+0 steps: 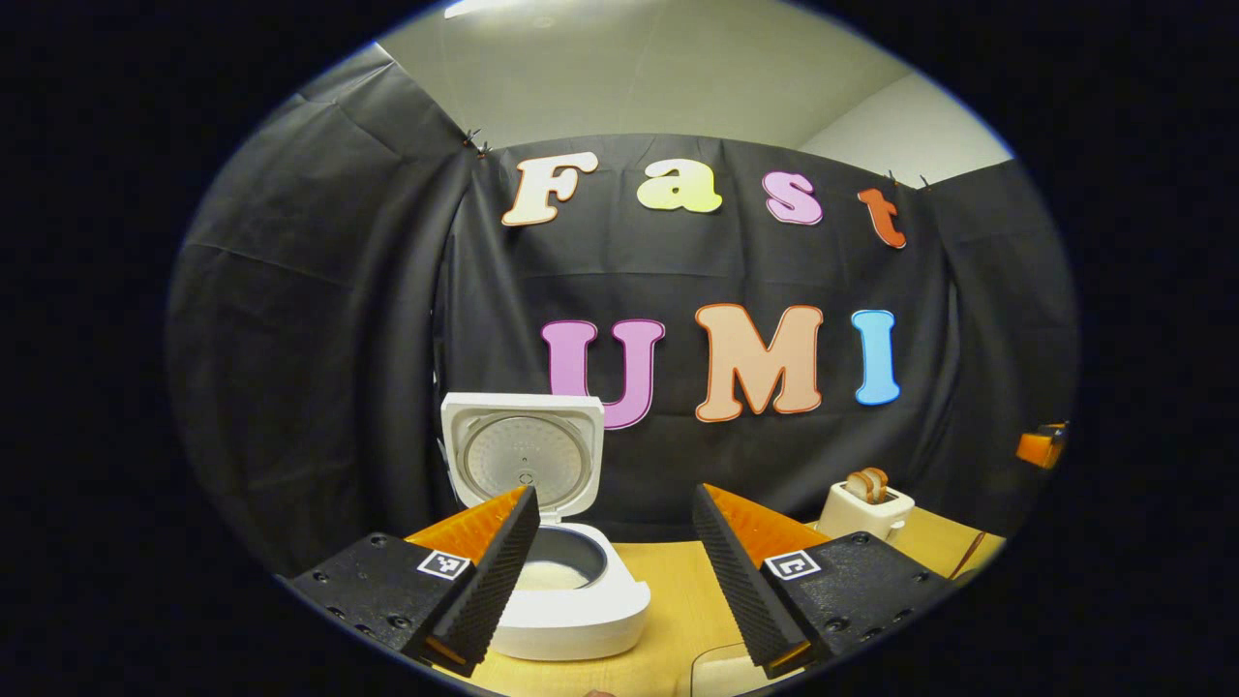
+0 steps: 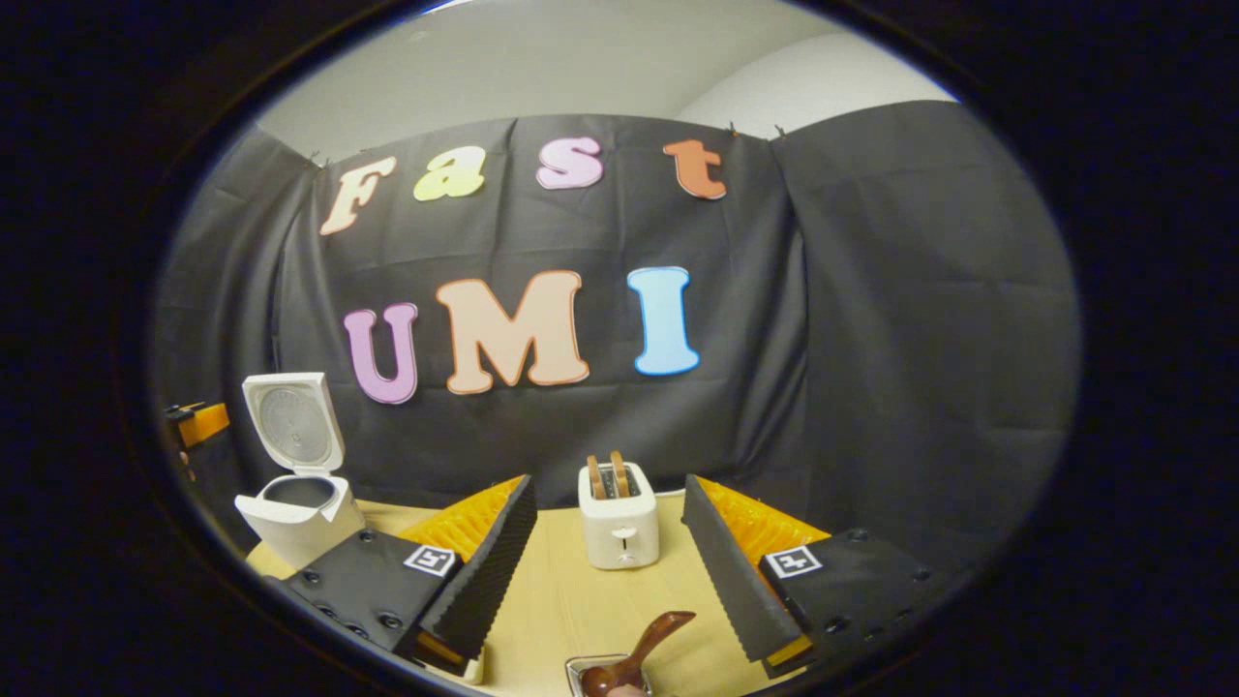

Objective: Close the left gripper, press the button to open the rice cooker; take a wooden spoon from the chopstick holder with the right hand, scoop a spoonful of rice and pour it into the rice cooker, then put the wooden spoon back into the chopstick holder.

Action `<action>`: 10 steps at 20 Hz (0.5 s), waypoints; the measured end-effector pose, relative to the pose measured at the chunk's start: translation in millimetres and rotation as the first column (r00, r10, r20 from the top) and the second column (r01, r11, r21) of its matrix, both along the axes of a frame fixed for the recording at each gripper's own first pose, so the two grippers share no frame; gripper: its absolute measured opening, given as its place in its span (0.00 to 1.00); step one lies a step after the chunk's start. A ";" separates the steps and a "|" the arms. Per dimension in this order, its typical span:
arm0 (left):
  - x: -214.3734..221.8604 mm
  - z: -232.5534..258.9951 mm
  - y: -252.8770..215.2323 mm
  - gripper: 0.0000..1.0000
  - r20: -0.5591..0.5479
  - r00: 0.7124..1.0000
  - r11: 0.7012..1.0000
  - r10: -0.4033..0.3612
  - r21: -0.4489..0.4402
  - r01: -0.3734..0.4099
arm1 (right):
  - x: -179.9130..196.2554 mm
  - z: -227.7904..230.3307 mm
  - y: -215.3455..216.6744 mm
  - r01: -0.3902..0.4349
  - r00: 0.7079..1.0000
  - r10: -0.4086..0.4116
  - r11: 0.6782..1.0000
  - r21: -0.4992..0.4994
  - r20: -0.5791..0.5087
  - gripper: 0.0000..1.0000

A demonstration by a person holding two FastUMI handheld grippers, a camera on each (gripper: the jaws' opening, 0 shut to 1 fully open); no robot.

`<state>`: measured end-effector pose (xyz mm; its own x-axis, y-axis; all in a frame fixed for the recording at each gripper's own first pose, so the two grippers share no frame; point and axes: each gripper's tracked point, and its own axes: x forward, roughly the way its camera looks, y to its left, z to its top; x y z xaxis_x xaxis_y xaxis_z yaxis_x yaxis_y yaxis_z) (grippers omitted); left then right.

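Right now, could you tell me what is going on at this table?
The rice cooker stands with its lid up and some white rice in its pot. Both the left gripper and the right gripper are open and hold nothing. A wooden spoon sits in a holder just below the right gripper. A toaster with bread stands beyond it.

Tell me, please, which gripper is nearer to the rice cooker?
Left. The left gripper hangs open right in front of the rice cooker, whose lid stands up. The right gripper faces the toaster, with the cooker far off to its left.
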<state>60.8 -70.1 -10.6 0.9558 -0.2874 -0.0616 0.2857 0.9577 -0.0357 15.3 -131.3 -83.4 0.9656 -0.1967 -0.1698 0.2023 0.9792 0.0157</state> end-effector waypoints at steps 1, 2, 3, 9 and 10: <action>-5.0 0.6 -2.2 0.94 -0.001 1.000 1.000 -0.003 -0.001 0.003 | 1.5 -11.0 -4.6 0.006 1.000 -0.006 1.000 0.008 -0.022 1.00; -10.6 0.8 -5.2 0.94 -0.003 1.000 1.000 -0.009 -0.001 0.009 | 4.2 -21.4 -9.2 0.010 0.999 -0.009 1.000 0.017 -0.043 0.98; -14.8 1.4 -7.1 0.92 -0.007 1.000 1.000 -0.011 -0.002 0.011 | 6.4 -32.3 -13.6 0.016 0.998 -0.015 1.000 0.026 -0.064 0.96; -27.3 9.3 -12.5 0.92 0.000 1.000 1.000 -0.016 0.002 0.016 | 8.2 -96.1 -35.7 0.047 0.980 -0.038 0.998 0.041 -0.197 0.94; -29.4 9.8 -13.1 0.94 -0.001 1.000 1.000 -0.017 0.003 0.017 | 7.8 -105.0 -37.2 0.049 0.976 -0.036 0.997 0.052 -0.217 0.94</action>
<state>31.4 -83.2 -0.8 0.9508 -0.3032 -0.0632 0.3016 0.9529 -0.0331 23.1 -168.5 -188.4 0.8962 -0.2208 -0.3849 0.2483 0.9684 0.0226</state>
